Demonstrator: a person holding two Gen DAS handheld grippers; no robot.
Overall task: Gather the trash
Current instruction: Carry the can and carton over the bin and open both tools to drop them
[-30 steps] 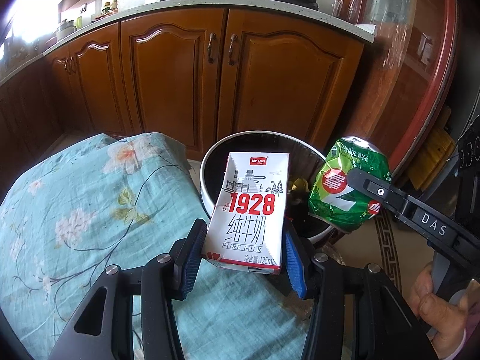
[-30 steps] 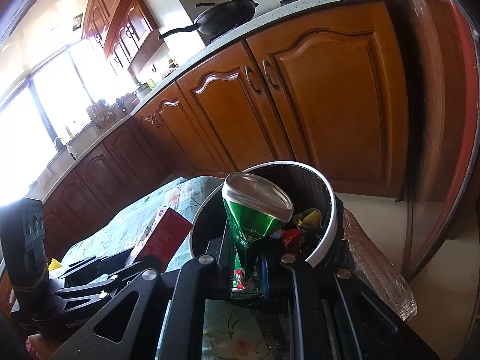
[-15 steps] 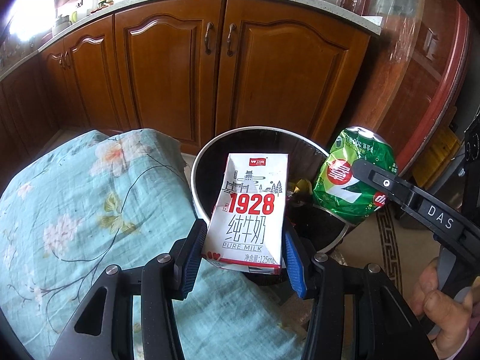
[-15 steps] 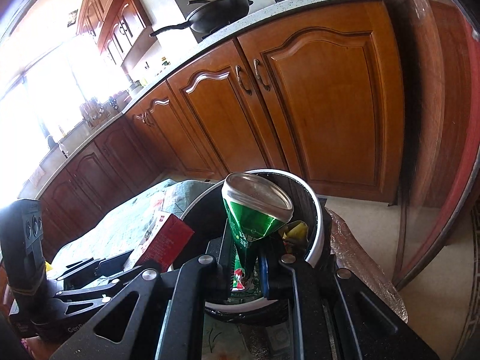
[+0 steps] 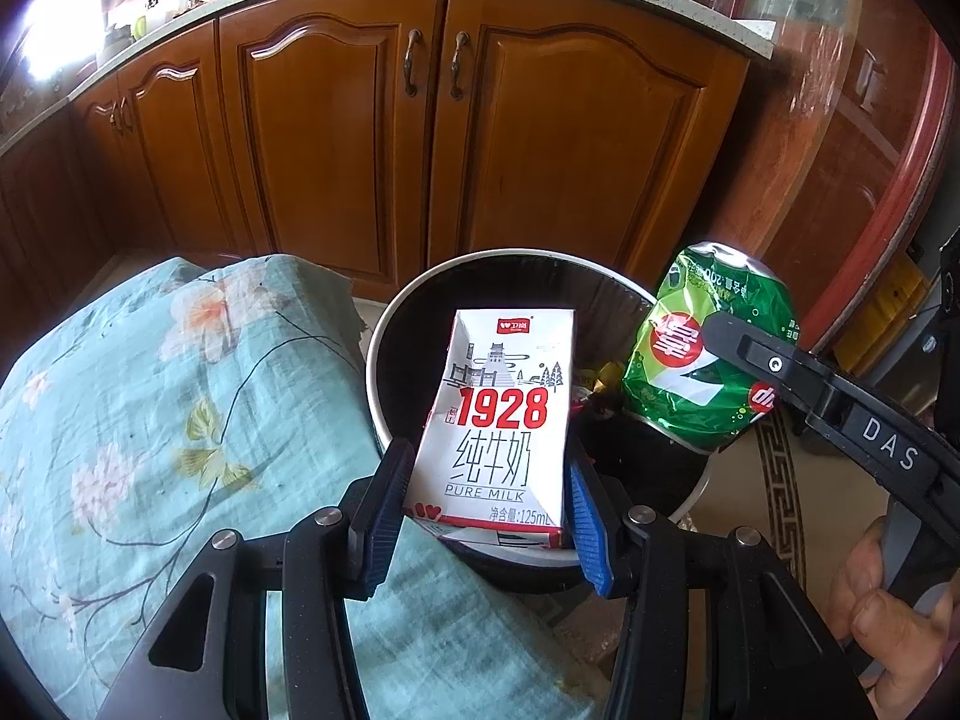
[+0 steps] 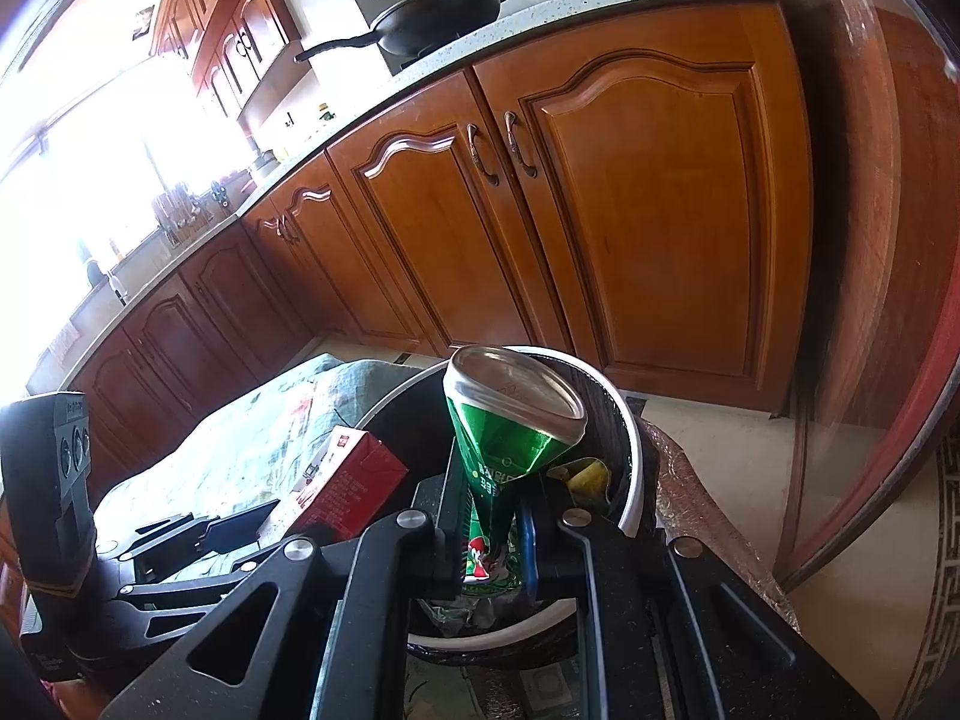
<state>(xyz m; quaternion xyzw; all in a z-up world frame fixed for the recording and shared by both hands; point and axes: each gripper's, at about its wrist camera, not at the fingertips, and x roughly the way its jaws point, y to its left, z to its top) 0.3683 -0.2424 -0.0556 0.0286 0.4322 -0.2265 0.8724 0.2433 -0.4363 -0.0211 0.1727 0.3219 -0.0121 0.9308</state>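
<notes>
One milk carton point(image 5: 501, 420) and one crushed green can point(image 5: 708, 360) are seen, each held above the round bin point(image 5: 384, 324), in which scraps of trash lie. The carton is clamped upright by the left gripper point(image 5: 489, 516) fingers; the can is pinched by the right gripper point(image 6: 492, 546), to the right.

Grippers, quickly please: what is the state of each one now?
Left gripper: closed on the milk carton.
Right gripper: closed on the crushed green can.
</notes>
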